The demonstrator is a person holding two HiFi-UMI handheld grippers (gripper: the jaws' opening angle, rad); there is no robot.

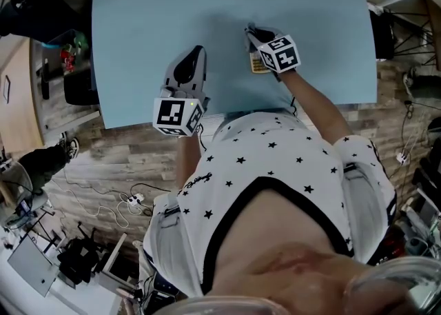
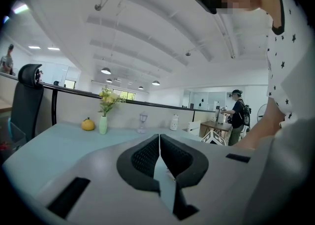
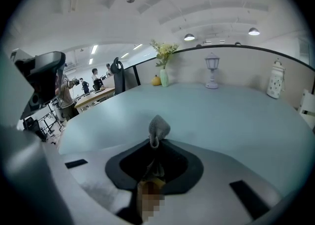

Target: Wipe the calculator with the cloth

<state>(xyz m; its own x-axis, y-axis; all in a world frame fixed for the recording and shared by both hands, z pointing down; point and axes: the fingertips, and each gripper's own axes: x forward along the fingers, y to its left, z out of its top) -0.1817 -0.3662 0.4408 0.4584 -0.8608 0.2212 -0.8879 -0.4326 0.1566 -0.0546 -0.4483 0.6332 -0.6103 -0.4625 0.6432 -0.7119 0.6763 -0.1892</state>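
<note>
Shirt: the person's star-printed shirt is nearest in the head view, with both grippers held out beyond it over the pale blue worktop.
Calculator: not plainly seen. A small yellowish thing sits close against the near side of the right gripper; I cannot tell whether it is the calculator.
Cloth: a grey cloth is in the right gripper, with a small bunched tuft poking out past the tips and the rest gathered back between the pads.
Risk: so little cloth juts out that, in my judgement, a wipe could put the hard jaw tips on the keys instead of the fabric. A dragging stroke could also tug the cloth loose. With nothing steadying it, a light calculator would likely skid on the smooth worktop.
Right jaws: the right gripper is closed down on the cloth, pinching it between the pads.
Left jaws: the left gripper has its pads pressed together at the tips with nothing between them. It lies nearer and to the left, well apart from the right one.
Far edge: a vase of flowers and a small lantern stand by the far partition.
</note>
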